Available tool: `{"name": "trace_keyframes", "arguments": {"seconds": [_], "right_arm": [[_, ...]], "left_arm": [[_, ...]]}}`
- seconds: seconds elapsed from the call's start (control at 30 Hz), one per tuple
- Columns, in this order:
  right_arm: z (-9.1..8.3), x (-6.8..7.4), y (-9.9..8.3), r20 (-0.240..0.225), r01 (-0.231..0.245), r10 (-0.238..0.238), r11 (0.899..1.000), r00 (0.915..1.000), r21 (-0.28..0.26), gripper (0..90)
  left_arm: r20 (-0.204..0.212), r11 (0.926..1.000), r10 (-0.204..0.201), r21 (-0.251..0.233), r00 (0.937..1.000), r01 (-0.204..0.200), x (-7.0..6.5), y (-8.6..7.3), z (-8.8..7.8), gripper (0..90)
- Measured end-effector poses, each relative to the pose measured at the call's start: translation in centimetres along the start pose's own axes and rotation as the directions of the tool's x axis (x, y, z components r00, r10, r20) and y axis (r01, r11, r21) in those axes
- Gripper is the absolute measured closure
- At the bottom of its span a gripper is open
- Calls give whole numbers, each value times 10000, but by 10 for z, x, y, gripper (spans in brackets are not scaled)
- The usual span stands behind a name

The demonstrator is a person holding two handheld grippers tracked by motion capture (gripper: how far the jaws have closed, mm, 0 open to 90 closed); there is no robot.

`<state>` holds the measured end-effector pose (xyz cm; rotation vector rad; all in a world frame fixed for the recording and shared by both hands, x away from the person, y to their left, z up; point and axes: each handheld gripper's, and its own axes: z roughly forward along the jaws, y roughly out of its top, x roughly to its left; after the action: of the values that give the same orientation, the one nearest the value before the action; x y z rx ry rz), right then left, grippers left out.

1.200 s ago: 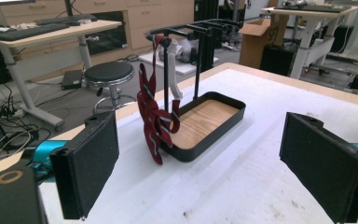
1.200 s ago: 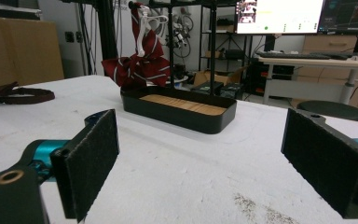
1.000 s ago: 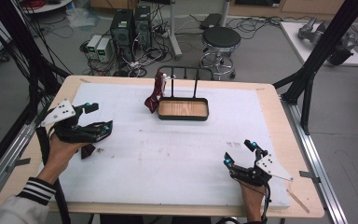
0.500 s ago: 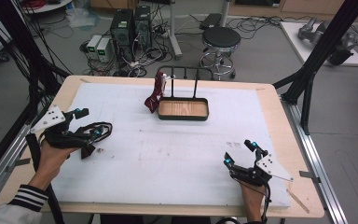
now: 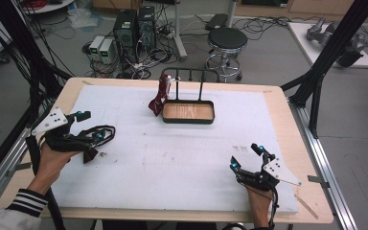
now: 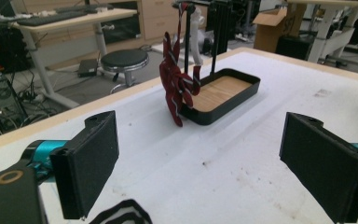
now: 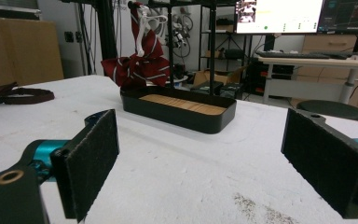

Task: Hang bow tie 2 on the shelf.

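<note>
Left gripper (image 5: 95,139), jaws spread, hovers over a second striped bow tie (image 5: 90,154) well left of the rack tray (image 5: 188,120), where one tie (image 5: 159,96) hangs; right gripper (image 5: 247,160) waits open; pinching the knot squarely looks best

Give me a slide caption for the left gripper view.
Open left claw faces a red striped tie hanging from a rack over a wooden-bottomed black tray.

Bright even indoor light, soft faint shadows, slightly soft high view, near edges blurred, no glare
</note>
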<state>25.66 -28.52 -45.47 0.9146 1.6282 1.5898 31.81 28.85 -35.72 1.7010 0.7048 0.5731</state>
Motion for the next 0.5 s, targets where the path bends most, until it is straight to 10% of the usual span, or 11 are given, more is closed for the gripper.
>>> {"name": "trace_keyframes", "arguments": {"seconds": [0.5], "right_arm": [[0, 0, 0, 6, 10, -10, 10000, 10000, -1, 104]], "left_arm": [[-302, 9926, 218, 1204, 9993, -181, 18, 3, -20, 123]]}}
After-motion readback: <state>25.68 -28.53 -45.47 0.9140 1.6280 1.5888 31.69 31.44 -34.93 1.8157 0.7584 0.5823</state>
